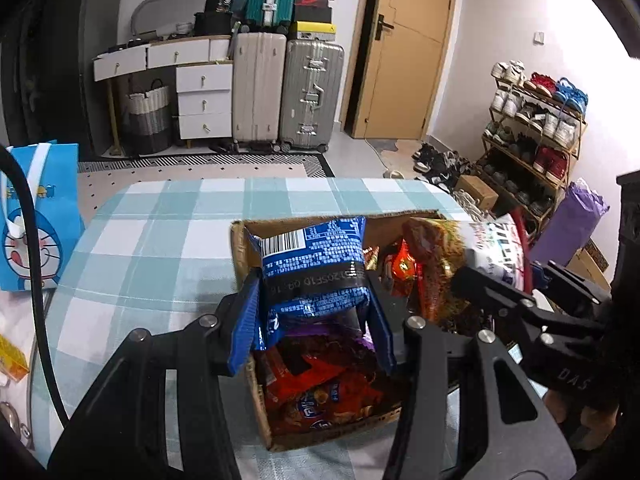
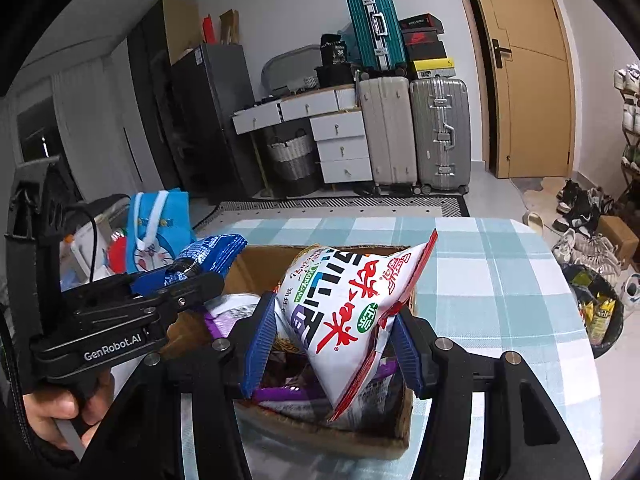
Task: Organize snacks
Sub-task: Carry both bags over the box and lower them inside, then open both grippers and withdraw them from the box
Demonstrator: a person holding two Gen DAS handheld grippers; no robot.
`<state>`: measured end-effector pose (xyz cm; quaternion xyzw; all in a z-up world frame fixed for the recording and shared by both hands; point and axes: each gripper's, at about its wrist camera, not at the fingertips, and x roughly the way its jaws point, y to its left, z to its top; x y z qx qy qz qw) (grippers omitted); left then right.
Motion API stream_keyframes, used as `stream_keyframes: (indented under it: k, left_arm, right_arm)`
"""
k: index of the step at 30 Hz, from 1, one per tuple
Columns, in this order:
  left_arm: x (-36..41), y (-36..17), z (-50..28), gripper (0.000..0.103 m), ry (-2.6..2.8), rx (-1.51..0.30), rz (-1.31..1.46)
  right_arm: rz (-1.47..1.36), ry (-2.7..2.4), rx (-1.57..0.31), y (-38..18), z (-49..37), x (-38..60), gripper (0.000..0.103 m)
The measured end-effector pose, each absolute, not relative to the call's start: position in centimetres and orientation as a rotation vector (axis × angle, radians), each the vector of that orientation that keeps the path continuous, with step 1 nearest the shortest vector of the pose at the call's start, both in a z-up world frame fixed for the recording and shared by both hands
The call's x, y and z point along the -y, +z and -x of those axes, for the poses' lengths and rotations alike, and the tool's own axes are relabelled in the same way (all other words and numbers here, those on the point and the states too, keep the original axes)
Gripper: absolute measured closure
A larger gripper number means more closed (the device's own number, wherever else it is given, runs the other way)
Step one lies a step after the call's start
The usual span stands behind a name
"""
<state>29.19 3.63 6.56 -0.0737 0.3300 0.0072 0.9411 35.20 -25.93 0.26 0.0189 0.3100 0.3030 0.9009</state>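
Observation:
My left gripper (image 1: 314, 312) is shut on a blue snack packet (image 1: 314, 268) and holds it over a cardboard box (image 1: 256, 396) full of red and purple snack bags. My right gripper (image 2: 334, 334) is shut on a white bag with red lettering (image 2: 340, 304), above the same box (image 2: 320, 438). In the left wrist view the right gripper (image 1: 500, 292) comes in from the right with the white bag (image 1: 496, 252). The right wrist view shows the left gripper (image 2: 192, 276) at the left with the blue packet (image 2: 212, 254), held by a hand (image 2: 52, 412).
The box sits on a table with a teal checked cloth (image 1: 152, 240). A blue cartoon tote bag (image 1: 36, 216) stands at the table's left. A bin (image 2: 600, 312) and a shoe rack (image 1: 532, 136) lie to the right. Suitcases (image 1: 280, 88) and drawers stand against the far wall.

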Motion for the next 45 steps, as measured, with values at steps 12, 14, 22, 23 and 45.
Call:
stream_keyframes:
  k: [12, 14, 22, 23, 45]
  left_arm:
    - [-2.3, 3.6, -31.4, 0.057, -0.014, -0.718, 0.120]
    - [-2.3, 3.3, -31.6, 0.057, -0.023, -0.722, 0.124]
    - [-2.7, 3.1, -32.0, 0.057, -0.020, -0.721, 0.123]
    - [-2.8, 3.1, -32.0, 0.057, -0.021, -0.722, 0.122]
    - [-2.0, 3.9, -30.4, 0.031, -0.037, -0.708, 0.089]
  right_arm:
    - [-0.006, 0.621, -0.644, -0.8, -36.3, 25.1, 0.048]
    - [-0.002, 0.615, -0.645, -1.0, -36.6, 25.2, 0.048]
    - [-0.004, 0.627, -0.682, -2.0, -37.5, 24.7, 0.048]
    - [-0.002, 0.631, -0.687, -2.1, -37.6, 24.6, 0.048]
    - [0.033, 0.623, -0.619, 0.2, -34.5, 27.5, 0.020]
